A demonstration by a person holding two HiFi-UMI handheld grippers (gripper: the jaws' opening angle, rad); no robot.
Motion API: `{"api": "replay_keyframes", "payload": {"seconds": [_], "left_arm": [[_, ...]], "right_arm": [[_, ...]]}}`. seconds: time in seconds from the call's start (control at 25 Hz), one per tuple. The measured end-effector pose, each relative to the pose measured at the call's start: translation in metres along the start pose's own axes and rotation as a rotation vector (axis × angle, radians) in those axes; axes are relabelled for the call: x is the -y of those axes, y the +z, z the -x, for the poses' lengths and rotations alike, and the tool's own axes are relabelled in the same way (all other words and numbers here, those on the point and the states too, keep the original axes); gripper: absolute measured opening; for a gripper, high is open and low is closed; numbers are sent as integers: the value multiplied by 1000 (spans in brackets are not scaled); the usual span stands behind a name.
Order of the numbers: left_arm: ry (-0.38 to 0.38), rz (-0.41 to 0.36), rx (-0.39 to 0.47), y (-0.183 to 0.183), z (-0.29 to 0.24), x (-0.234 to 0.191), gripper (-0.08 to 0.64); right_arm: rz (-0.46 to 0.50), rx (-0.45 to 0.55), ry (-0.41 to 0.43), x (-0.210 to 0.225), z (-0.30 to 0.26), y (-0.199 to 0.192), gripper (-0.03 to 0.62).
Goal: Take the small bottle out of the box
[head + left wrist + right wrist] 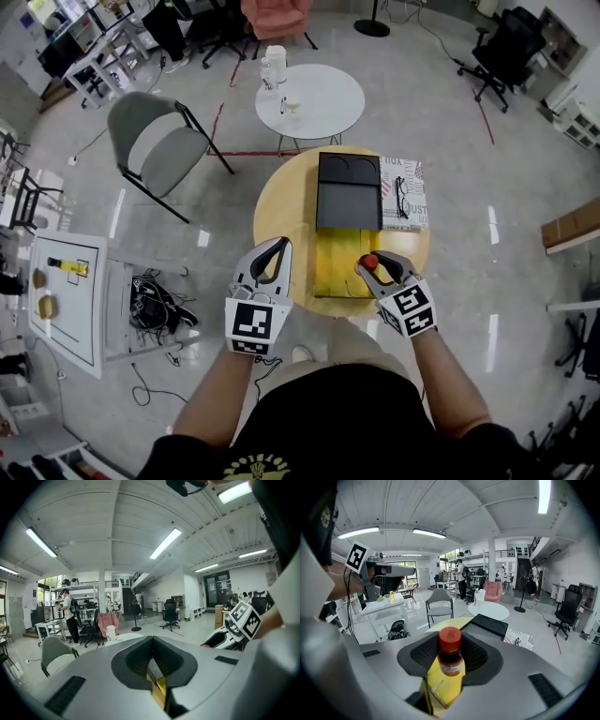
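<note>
The bottle (450,657), small, with a red cap and a dark label band, stood upright between the jaws of the right gripper (382,266), which were clamped on its sides. It sat over the near right corner of the box (349,202), above the yellow panel (336,267) that spread from the box's front edge toward the person. The bottle's lower part was hidden down between the jaws, so I couldn't tell whether it touched the panel.

The box itself was black, its far end showing two round hollows side by side. It lay on a round wooden table (281,202).

The left gripper (277,248) hung just left of the box's yellow panel, its jaws drawn together at the tips and grasping nothing.

Touching the box's right side lay a printed sheet (415,176) with a pair of glasses (401,199) on it.

Beyond the box's far end stood a white round table (328,94) carrying a pale jug (274,66). Well off to the box's far left was a grey folding chair (155,141).
</note>
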State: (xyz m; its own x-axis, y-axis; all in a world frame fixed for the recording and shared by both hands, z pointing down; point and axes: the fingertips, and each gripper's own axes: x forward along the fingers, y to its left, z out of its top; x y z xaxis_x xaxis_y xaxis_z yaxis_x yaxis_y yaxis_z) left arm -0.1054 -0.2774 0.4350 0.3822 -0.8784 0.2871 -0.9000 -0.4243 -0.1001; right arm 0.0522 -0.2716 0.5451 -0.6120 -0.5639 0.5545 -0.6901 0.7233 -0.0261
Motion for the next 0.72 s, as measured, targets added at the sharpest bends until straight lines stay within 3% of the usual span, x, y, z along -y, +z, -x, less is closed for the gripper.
{"api": "replay_keyframes", "payload": {"seconds": [0.72], "left_arm": [[-22,-9,49,34,41,-8,14]], "right_arm": [[22,37,-17,-23,43,60,155]]}}
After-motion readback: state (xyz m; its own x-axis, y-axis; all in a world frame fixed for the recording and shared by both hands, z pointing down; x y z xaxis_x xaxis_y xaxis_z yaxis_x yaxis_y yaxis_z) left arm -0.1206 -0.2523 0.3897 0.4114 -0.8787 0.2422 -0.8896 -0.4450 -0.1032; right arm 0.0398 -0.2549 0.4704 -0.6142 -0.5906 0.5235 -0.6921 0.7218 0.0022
